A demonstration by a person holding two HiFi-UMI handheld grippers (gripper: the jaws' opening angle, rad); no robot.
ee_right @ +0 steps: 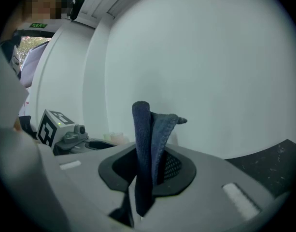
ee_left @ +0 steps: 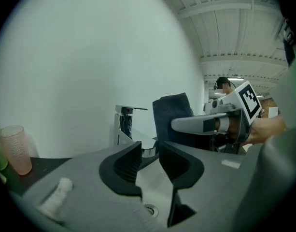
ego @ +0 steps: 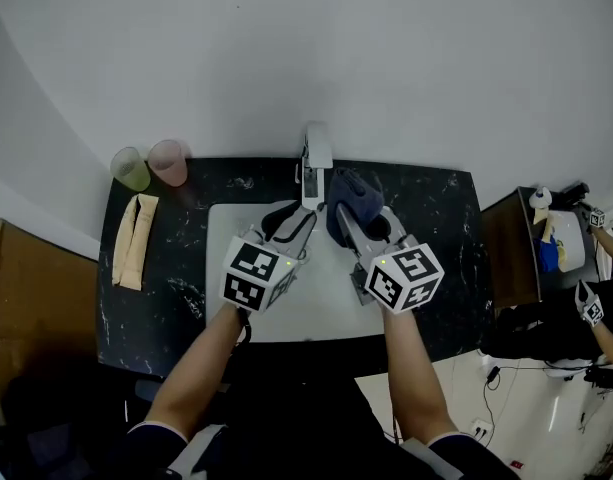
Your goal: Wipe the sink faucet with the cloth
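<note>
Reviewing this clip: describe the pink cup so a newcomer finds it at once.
Start at the dark marbled counter around the white sink. At its far left corner, by the wall, stand two translucent cups. The pink cup is the one nearer the faucet; the green cup stands left of it.

Cloth point(ego: 348, 196): uniform dark blue.
Faucet point(ee_left: 124, 124): polished chrome, with a small red mark on the lever front.
Sink point(ego: 224, 230): plain white.
Tabletop point(ego: 176, 278): black with white marble veining.
Left hand-held gripper point(ego: 289, 220) and right hand-held gripper point(ego: 364, 230): grey bodies, black jaw liners, white cubes printed with black square markers.
Green cup point(ego: 131, 169): translucent pale green.
Pink cup point(ego: 168, 161): translucent pale pink.
Long flat item point(ego: 134, 240): beige.
Wall point(ego: 286, 48): white.
</note>
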